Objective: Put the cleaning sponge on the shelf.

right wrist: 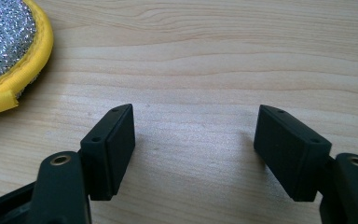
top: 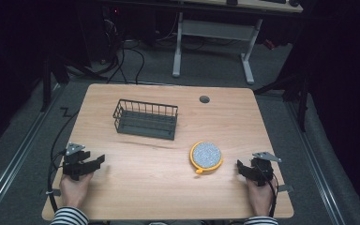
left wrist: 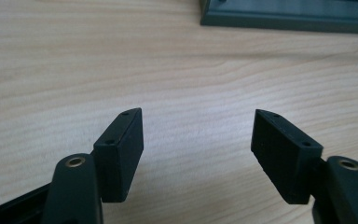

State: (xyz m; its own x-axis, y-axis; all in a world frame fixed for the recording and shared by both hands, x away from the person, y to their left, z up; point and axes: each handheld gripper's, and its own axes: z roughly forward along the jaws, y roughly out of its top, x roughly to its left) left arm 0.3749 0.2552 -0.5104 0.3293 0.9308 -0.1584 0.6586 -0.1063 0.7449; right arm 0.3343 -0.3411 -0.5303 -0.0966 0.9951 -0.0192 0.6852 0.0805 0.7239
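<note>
The wooden bench (top: 168,187) carries two things. Toward its far left stands a dark wire basket (top: 145,119), upright and with nothing visible inside. Right of centre, nearer the person, lies a round scouring pad (top: 206,156) with a glittery silver face and a yellow rim, flat on the wood and well apart from the basket.

The left gripper (top: 93,164) rests near the bench's left front corner, its jaws wide apart with only bare wood between them; the left gripper view catches the basket's base at the top edge. The right gripper (top: 240,167) sits near the right front edge, just beside the pad, jaws also spread and holding nothing; the pad's yellow rim (right wrist: 25,74) lies to their left.

The pad looks the likely thing to be picked up and put in the basket. Being thin and flat, it may slide away under a shallow approach, or the jaws may pinch only its soft rim and drop it on the way over.
</note>
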